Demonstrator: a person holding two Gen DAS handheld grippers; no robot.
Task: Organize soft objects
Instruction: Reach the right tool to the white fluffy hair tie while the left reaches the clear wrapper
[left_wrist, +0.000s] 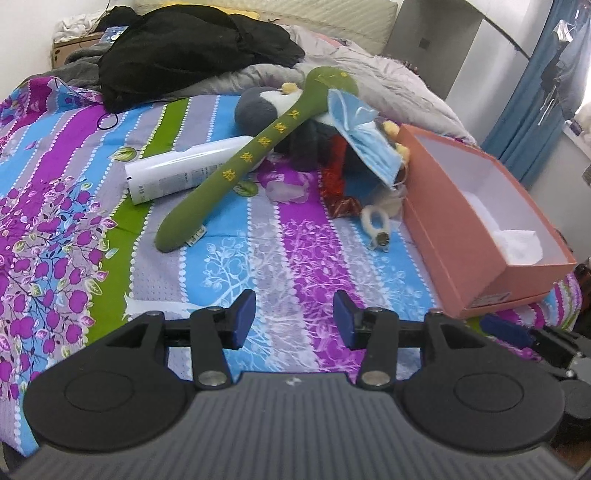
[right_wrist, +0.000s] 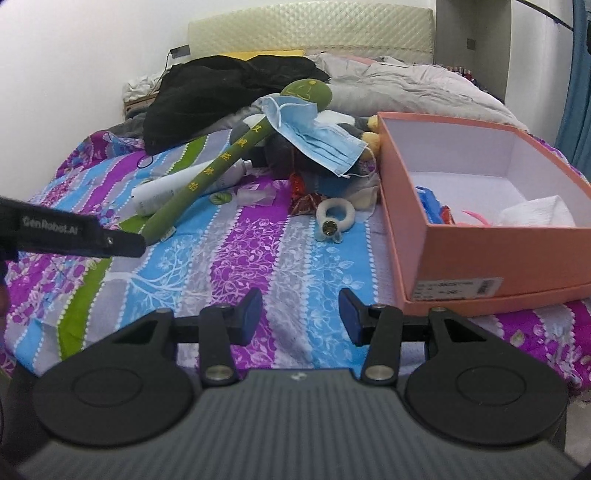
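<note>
- The task looks barely begun: the pink box (right_wrist: 480, 236) near the bed's right edge holds only a few things, a white crumpled tissue (right_wrist: 535, 214), something blue and a thin pink item I cannot identify
- Most soft objects lie loose on the bed (left_wrist: 258, 266), piled toward its middle just left of the box
- The long green plush (left_wrist: 243, 155) leans diagonally, its lower end on the sheet and its head propped on the grey and white plush toy (left_wrist: 266, 107)
- A blue face mask (left_wrist: 362, 136) is draped over that toy, just beside the box's far corner
- A white fluffy ring (right_wrist: 336, 218) lies on the sheet close to the box's left wall; a white tube (left_wrist: 177, 170) lies under the green plush
- Black clothing (left_wrist: 192, 48) and a grey quilt (left_wrist: 369, 70) are heaped toward the head of the bed
- Left tongs (left_wrist: 294, 319) hover low over the near part of the bed, jaws parted and gripping nothing, aimed at the pile
- Right tongs (right_wrist: 301, 317) sit alongside, by the box's near corner, likewise spread and empty
- Judging by this, nearly all the sorting is left
</note>
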